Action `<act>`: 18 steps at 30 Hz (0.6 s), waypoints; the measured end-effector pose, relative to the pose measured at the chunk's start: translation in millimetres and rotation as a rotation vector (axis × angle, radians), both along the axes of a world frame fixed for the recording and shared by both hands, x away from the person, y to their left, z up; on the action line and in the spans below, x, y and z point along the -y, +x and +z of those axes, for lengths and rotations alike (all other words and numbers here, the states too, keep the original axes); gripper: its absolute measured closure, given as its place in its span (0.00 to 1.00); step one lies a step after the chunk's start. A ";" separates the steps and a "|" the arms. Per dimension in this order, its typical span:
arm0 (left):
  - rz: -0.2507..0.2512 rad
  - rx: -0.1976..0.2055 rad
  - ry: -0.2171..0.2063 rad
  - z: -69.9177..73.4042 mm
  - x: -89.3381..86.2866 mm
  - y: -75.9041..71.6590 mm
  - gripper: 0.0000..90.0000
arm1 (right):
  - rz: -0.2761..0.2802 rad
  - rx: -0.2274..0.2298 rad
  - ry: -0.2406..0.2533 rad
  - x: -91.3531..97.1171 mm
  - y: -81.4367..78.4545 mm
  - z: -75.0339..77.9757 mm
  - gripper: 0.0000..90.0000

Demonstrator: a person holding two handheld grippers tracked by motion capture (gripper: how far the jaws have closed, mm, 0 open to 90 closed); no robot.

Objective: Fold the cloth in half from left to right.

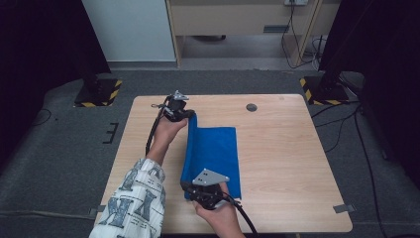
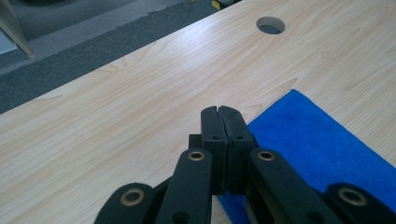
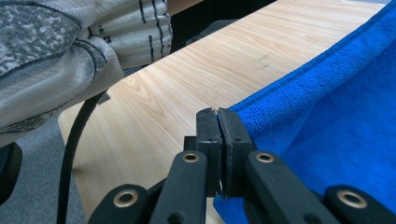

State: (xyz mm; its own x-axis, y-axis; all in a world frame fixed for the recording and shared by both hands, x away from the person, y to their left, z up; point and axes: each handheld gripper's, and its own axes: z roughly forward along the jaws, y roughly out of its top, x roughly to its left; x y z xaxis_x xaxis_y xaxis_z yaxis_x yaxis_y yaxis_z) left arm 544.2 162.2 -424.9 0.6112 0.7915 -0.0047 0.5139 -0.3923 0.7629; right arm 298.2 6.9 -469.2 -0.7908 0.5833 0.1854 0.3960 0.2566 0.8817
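Wood table (image 1: 277, 148) w/ blue towel (image 1: 218, 153), grey carpet (image 1: 64, 144) around.

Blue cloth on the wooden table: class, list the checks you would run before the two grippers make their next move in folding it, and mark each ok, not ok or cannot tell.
1. Left gripper shut at the far corner of the blue cloth: ok.
2. Right gripper shut at the near corner: ok.
3. Cloth actually pinched between each pair of pads: cannot tell, the jaws look fully closed.
4. Left edge lifted and rolled over evenly along its length: ok.
5. Rest of the cloth flat on the table: ok.
6. Bare table surface to the right for the fold to land: ok.
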 end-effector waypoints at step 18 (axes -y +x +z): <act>-0.015 -0.008 -0.029 -4.6 50.2 5.3 0.99 | -0.058 0.016 -0.044 55.7 -5.5 10.1 0.98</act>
